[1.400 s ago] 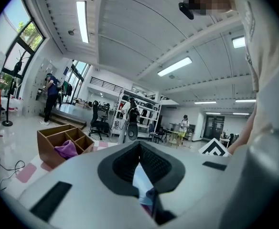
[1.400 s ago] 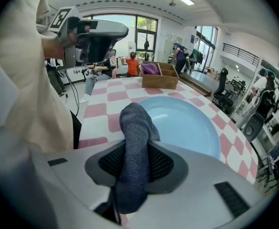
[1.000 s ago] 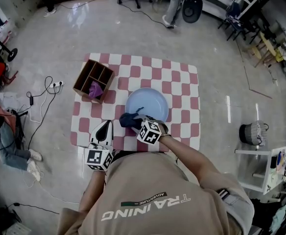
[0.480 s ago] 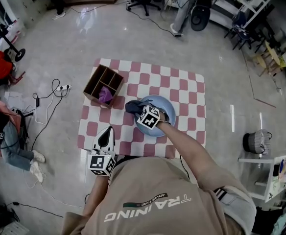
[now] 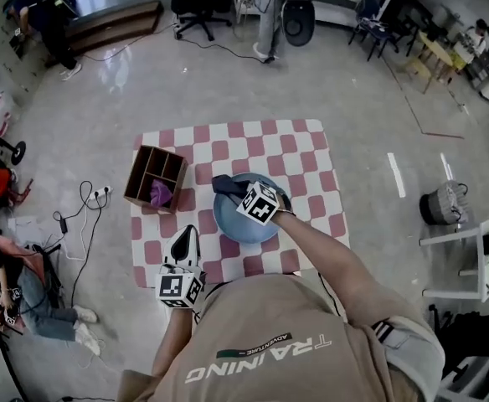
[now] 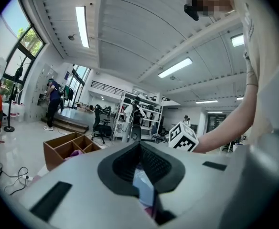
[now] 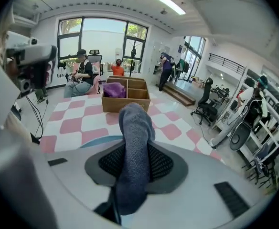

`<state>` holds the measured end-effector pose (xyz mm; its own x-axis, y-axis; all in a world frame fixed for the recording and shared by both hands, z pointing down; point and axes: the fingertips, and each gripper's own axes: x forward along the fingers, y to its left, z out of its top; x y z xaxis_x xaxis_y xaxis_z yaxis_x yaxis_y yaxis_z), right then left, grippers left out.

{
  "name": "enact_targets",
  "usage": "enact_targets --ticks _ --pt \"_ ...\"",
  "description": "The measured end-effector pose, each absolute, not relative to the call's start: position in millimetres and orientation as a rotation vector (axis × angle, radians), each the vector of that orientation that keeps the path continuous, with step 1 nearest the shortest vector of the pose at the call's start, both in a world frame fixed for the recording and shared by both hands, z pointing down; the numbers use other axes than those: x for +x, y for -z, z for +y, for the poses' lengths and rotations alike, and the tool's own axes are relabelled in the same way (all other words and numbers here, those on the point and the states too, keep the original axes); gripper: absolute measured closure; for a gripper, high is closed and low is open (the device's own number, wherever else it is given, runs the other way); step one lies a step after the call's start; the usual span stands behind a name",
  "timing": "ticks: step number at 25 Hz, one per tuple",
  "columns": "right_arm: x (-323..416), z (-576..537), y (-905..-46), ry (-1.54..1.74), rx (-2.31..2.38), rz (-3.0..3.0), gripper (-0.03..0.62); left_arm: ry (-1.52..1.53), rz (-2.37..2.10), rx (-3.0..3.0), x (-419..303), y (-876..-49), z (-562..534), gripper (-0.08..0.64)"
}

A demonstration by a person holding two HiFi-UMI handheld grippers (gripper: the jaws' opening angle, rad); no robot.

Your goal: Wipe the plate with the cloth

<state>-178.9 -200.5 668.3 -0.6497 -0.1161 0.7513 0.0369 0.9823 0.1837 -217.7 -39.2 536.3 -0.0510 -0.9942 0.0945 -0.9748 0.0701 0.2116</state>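
The dark blue-grey cloth [image 5: 226, 184] sits at the far left rim of the pale blue plate [image 5: 244, 223]. It is pinched in the jaws of the right gripper [image 5: 240, 193], its knit end sticking out past them. The plate lies on a pink-and-white checkered mat [image 5: 311, 153] spread over a glossy grey floor [image 5: 353, 82]. On the mat to its left stands a divided wooden box [image 5: 148, 167] holding a purple cloth [image 5: 160, 193]. The left gripper [image 5: 186, 239] hovers at the mat's near edge, jaws slightly apart, empty.
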Motion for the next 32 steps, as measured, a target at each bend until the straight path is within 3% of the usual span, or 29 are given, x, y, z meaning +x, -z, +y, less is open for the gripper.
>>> enact_targets --ticks 10,22,29,32 --pt "-39 -236 -601 0.239 0.391 -2.344 0.465 0.055 -1.877 2.241 -154 -534 -111 0.549" --pt "149 -260 -662 -0.073 0.732 -2.131 0.465 0.004 -1.75 2.339 -108 -534 -140 0.549" --pt "176 -239 -716 -0.347 0.827 -2.109 0.462 -0.036 -1.772 2.291 -115 -543 -136 0.549" --pt "171 -236 -736 -0.397 0.81 -2.121 0.424 -0.044 -1.795 2.282 -120 -540 -134 0.549"
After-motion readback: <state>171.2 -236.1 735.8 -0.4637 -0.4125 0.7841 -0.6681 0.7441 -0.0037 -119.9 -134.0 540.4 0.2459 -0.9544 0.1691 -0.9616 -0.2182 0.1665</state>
